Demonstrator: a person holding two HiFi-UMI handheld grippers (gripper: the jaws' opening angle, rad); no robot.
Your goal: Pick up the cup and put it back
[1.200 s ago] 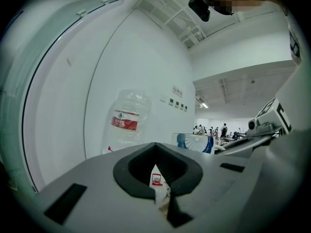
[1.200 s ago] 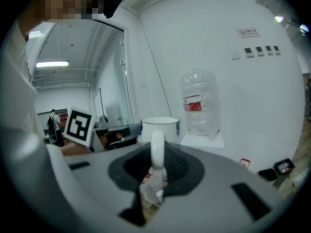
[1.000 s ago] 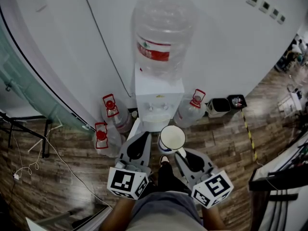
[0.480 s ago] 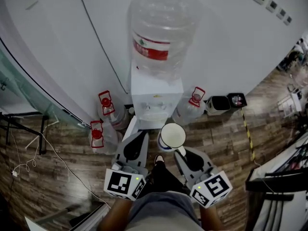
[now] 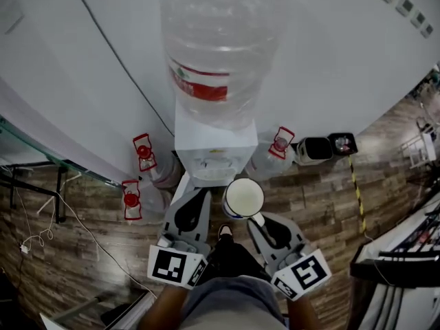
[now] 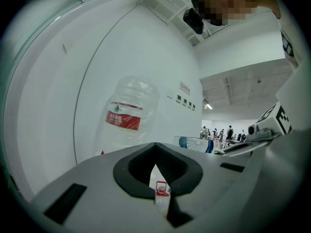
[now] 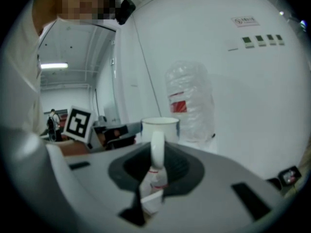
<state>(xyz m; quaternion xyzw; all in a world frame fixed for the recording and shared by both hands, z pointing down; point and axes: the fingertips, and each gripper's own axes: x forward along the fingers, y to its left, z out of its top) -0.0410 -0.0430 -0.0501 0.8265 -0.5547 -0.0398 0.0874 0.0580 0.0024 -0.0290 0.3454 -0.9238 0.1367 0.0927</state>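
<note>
While the right hand-held gripper [image 5: 258, 219] clamps the white mug [image 5: 245, 198] by its handle, aloft just ahead of its jaws nr the water dispenser [image 5: 213, 139], the left hand-held gripper [image 5: 198, 194] is closed & empty, so pick-up looks done, put-back left.

Straight ahead of the cup [image 5: 245, 198], the water dispenser [image 5: 215, 146] and its big bottle [image 5: 220, 47] block us against the wall [image 5: 344, 53]. Spare bottles [image 5: 159, 174] crowd both sides, with bins [image 5: 313, 151] further right. Bare floor [image 5: 323, 212] opens at our right.
</note>
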